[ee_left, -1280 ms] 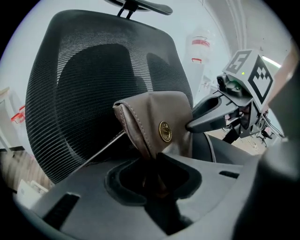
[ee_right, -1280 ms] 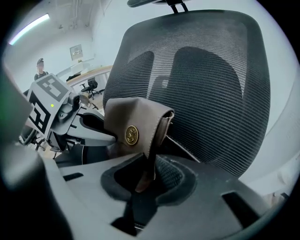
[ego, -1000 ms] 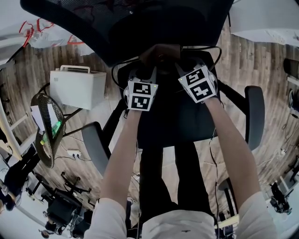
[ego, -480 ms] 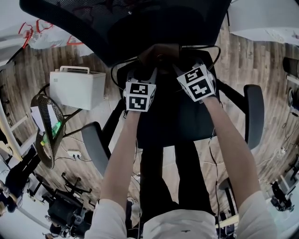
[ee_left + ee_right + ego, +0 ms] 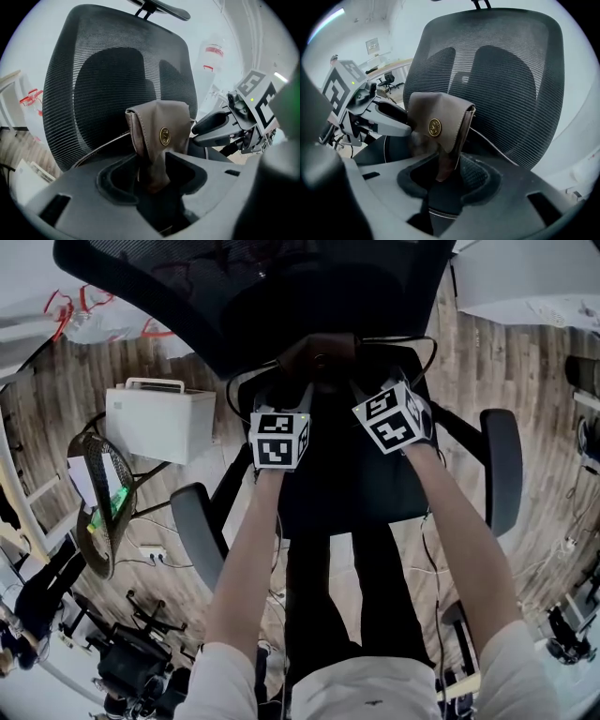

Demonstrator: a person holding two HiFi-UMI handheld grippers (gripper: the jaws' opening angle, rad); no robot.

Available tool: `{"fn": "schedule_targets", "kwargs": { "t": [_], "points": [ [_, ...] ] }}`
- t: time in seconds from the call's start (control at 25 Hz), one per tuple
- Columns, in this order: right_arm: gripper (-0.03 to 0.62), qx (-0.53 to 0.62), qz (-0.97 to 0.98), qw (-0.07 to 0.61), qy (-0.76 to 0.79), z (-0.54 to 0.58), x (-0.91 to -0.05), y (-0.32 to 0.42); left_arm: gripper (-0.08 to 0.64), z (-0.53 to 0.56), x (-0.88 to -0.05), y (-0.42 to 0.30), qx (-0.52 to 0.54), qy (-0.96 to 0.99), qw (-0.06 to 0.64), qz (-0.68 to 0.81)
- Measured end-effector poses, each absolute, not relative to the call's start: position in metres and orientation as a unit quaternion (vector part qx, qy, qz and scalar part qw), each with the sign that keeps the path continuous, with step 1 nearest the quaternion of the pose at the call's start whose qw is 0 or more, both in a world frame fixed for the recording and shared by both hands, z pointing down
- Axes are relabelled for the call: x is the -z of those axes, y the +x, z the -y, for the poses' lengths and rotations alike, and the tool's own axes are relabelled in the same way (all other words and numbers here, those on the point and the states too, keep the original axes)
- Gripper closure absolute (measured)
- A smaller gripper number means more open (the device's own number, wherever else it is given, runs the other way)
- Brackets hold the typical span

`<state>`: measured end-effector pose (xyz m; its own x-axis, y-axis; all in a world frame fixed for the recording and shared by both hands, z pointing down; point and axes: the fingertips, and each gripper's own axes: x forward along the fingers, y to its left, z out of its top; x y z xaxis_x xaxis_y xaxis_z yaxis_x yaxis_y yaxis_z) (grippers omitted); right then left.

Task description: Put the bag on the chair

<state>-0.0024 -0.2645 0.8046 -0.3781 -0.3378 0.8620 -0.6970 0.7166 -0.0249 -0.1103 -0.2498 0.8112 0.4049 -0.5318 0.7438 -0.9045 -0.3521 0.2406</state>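
A brown leather bag [image 5: 319,351] with a round gold emblem stands on the black office chair's seat [image 5: 356,493], leaning on the mesh backrest [image 5: 253,287]. My left gripper [image 5: 295,390] is at the bag's left end. In the left gripper view the bag [image 5: 161,126] reaches down between the opening jaws of the left gripper [image 5: 152,176], with a gap beside it. My right gripper [image 5: 361,381] is at the bag's right end. The jaws of the right gripper [image 5: 443,180] stand wide, closing slightly, and the bag's [image 5: 438,122] lower edge hangs loose between them.
The chair's armrests [image 5: 194,531] [image 5: 500,470] flank the seat. A white box with a handle [image 5: 155,418] and a wire mesh bin [image 5: 98,512] stand on the wooden floor at the left. A white table [image 5: 525,277] is at the top right. The person's legs [image 5: 347,596] stand before the seat.
Both grippers have edged slightly back toward the person. The bag stays in the same place against the backrest.
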Motion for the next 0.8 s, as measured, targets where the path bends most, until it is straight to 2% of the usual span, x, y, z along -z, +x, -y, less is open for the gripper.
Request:
{"fn": "schedule_targets", "kwargs": {
  "t": [0.48, 0.8],
  "points": [
    [0.456, -0.202, 0.819, 0.436, 0.314, 0.247, -0.764, -0.007, 0.387, 0.232, -0.782, -0.109, -0.287, 0.755, 0.347, 0.477],
    [0.463, -0.211, 0.835, 0.402, 0.312, 0.226, -0.707, -0.005, 0.387, 0.227, -0.725, -0.100, -0.252, 0.754, 0.364, 0.486]
  ]
}}
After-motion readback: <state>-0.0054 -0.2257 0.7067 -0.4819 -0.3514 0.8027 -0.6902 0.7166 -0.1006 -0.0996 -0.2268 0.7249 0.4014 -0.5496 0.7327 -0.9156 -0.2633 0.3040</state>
